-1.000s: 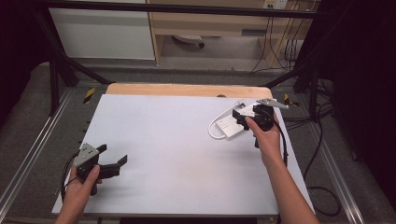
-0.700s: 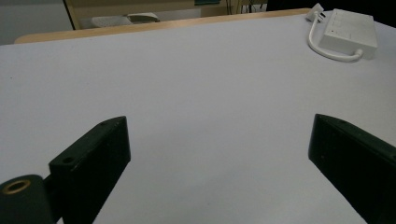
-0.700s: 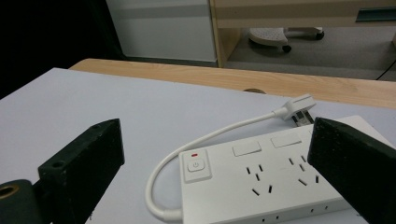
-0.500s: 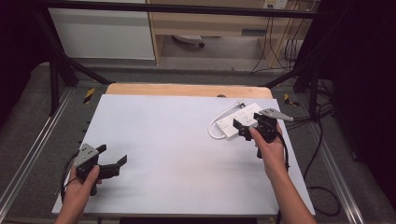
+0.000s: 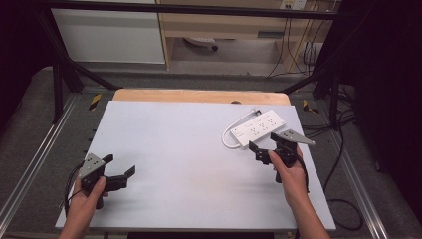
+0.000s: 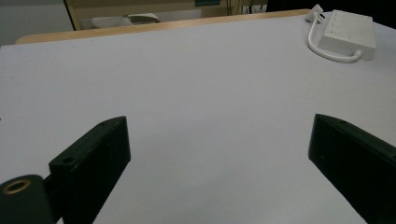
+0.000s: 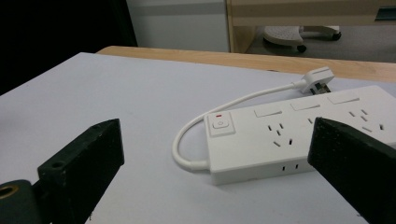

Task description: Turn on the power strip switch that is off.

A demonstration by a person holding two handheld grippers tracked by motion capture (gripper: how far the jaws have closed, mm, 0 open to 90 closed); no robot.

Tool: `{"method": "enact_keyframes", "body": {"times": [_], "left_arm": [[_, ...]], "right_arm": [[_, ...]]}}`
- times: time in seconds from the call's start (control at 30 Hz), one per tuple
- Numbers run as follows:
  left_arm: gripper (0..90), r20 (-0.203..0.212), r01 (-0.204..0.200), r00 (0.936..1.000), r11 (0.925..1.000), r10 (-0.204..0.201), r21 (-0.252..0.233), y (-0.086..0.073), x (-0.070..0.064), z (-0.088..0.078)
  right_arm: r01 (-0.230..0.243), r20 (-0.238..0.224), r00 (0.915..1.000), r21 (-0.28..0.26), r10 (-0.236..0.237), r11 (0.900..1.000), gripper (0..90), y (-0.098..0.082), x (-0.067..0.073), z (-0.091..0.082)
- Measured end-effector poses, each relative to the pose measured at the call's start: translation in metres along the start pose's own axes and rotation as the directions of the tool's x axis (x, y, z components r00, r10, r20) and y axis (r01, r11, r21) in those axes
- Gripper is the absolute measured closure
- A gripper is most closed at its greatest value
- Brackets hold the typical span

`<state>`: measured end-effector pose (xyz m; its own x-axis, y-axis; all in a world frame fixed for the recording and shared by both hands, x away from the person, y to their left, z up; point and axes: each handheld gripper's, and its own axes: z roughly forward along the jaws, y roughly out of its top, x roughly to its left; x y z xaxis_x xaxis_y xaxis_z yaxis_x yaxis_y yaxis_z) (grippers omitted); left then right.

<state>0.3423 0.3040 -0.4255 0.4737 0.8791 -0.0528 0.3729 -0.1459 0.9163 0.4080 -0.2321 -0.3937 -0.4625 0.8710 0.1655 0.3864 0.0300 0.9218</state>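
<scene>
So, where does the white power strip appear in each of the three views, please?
High view: the power strip lies on the table's right far part, just beyond the right gripper.
Left gripper view: top right corner, far off.
Right gripper view: centre right, close ahead, between the open jaws.
Shared landmark: its looped white cable.

Both grippers, left (image 5: 119,178) and right (image 5: 261,149), hold fingers wide apart

White power strip (image 7: 299,135) with a red mark above its switch, white cord (image 7: 224,112), pale grey table (image 5: 189,149), both grippers black-jawed.
</scene>
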Motion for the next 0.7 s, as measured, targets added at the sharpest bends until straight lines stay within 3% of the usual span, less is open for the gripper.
{"method": "enact_keyframes", "body": {"times": [0.7], "left_arm": [[5.8,0.001,0.003,1.0000,1.0000,-0.003,0.000,0.000,-0.002,-0.004]], "right_arm": [[0.012,-0.036,0.9993,0.004,-0.012,1.000,3.8,-0.030,0.001,-0.034]]}}
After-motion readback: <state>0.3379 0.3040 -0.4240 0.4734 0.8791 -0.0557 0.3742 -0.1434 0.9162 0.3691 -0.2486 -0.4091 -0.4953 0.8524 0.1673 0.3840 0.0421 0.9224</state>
